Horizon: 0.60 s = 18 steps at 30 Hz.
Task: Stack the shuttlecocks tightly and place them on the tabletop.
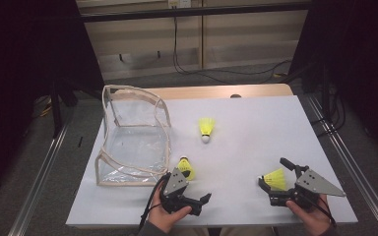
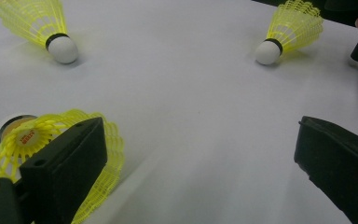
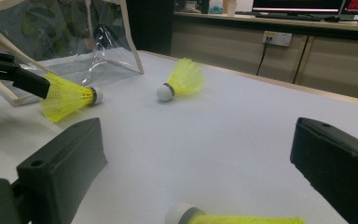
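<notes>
The left gripper (image 1: 197,199) is held with jaws wide apart, one yellow shuttlecock (image 2: 51,154) lying just beside its left finger, perhaps touching it. The right gripper (image 1: 275,177) is likewise spread, a second shuttlecock (image 1: 274,178) seen between its fingers, unclamped

Three yellow shuttlecocks lie on the white desk (image 1: 256,128). One shuttlecock (image 1: 206,129) sits out in the middle, far from the person. A second shuttlecock (image 1: 186,167) lies near the front left, just beside the pouch. The third shuttlecock (image 1: 273,179) lies near the front right.

One clear plastic zip pouch (image 1: 134,135) with cream edging stands open at the left of the desk.

Two hand-held claws are over the near edge: the left claw (image 1: 203,202) and the right claw (image 1: 271,174), each with two black jaws set wide apart, one in each of the person's two hands.
</notes>
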Available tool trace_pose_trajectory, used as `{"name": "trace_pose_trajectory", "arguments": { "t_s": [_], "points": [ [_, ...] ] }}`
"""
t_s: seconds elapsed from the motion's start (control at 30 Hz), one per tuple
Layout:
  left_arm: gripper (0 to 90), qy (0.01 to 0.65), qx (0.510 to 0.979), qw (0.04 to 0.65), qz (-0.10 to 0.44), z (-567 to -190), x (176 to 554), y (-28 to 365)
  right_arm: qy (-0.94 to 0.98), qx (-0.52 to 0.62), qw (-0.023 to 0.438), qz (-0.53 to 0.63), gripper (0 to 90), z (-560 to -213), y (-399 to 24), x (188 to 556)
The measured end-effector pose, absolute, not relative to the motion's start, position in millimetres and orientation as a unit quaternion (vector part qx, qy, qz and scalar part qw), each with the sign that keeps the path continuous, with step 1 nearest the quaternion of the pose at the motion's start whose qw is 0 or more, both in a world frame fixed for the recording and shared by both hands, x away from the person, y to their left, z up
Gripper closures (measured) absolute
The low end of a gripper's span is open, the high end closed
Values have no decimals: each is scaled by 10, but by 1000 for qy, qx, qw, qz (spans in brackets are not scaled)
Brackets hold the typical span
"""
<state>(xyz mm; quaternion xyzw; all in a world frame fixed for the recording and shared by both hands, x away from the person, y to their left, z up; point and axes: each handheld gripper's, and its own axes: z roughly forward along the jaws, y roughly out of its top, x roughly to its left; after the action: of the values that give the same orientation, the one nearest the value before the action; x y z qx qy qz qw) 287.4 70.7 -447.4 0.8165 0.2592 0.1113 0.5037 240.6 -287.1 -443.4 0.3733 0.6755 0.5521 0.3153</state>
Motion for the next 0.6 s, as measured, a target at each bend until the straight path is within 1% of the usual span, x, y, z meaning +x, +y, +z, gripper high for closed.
{"name": "trace_pose_trajectory", "arguments": {
  "t_s": [0.37, 0.4, 0.43, 0.5, 0.6],
  "points": [
    [25, 274, 818, 493, 115, -4502, 2917, 613, 676, 372, 316, 552, 23, -4438, -2870, 2412],
    [25, 273, 819, 490, 123, -4503, 2928, 611, 676, 372, 315, 552, 24, -4439, -2869, 2412],
    [26, 279, 817, 490, 117, -4509, 2929, 591, 676, 373, 315, 552, 24, -4440, -2869, 2412],
    [26, 284, 818, 485, 123, -4509, 2948, 576, 676, 373, 314, 552, 24, -4442, -2869, 2413],
    [26, 303, 814, 481, 119, -4509, 2959, 547, 676, 373, 315, 552, 25, -4441, -2869, 2412]
  ]
}}
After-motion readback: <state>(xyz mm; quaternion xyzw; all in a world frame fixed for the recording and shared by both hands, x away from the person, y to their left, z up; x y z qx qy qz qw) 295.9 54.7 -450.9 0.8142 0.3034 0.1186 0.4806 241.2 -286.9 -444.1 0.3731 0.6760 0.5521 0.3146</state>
